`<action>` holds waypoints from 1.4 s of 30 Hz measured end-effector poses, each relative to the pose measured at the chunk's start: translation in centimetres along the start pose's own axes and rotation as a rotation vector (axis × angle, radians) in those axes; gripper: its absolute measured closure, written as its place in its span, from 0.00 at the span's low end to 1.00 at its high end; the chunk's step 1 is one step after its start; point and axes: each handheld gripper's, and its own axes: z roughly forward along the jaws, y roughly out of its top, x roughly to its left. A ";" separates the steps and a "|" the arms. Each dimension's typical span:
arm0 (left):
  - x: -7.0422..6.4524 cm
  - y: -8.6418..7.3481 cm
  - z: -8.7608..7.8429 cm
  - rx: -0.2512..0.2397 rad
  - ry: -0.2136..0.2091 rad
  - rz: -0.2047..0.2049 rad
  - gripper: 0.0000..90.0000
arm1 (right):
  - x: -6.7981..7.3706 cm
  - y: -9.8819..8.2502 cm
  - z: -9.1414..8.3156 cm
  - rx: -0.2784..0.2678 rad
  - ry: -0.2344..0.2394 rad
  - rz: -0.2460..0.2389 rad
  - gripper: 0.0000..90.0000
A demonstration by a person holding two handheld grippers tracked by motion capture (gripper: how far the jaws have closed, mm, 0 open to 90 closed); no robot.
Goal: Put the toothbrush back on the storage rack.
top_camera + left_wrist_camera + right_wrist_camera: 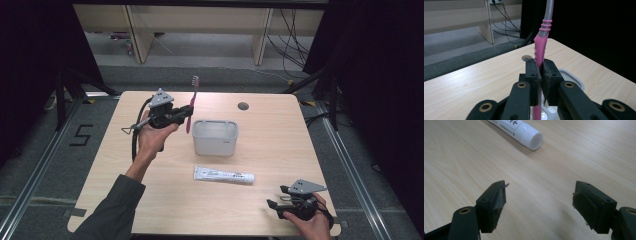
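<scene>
Gripping the pink-and-grey plastic toothbrush [192, 102] by its handle, my left gripper [186, 113] holds it upright above the light wooden table [280, 135], bristle head uppermost, just left of the white rectangular plastic holder [215, 137]; in the left gripper view the pink handle [539, 50] rises straight from between my clenched jaws. My right gripper [276, 196] rests low at the table's near right corner with its jaws spread wide and empty. The white toothpaste tube [223, 175] lies flat ahead of it, between it and the holder, cap [533, 138] pointing my way.
</scene>
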 end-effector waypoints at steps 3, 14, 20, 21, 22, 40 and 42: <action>-0.1 0.1 1.0 -0.003 -0.004 0.002 0.93 | 0.0 0.0 0.0 -0.002 0.001 0.001 0.30; 0.1 -0.4 3.1 0.004 -0.002 -0.028 0.93 | -0.1 0.0 0.1 -0.003 0.005 -0.018 0.30; 0.5 -1.0 4.2 0.014 0.014 -0.032 0.93 | 0.0 0.0 0.1 0.001 0.010 -0.010 0.30; 0.7 -1.2 4.3 0.010 0.018 -0.041 0.93 | -0.1 0.0 0.1 -0.004 0.005 -0.019 0.30; 0.7 -1.2 4.3 0.010 0.018 -0.041 0.93 | -0.1 0.0 0.1 -0.004 0.005 -0.019 0.30; 0.8 -3.3 6.2 0.025 0.048 -0.061 0.92 | 0.0 0.1 0.2 0.000 0.018 -0.032 0.30; 1.0 -3.7 6.3 0.033 0.053 -0.060 0.92 | 0.0 0.1 0.1 0.003 0.012 -0.037 0.30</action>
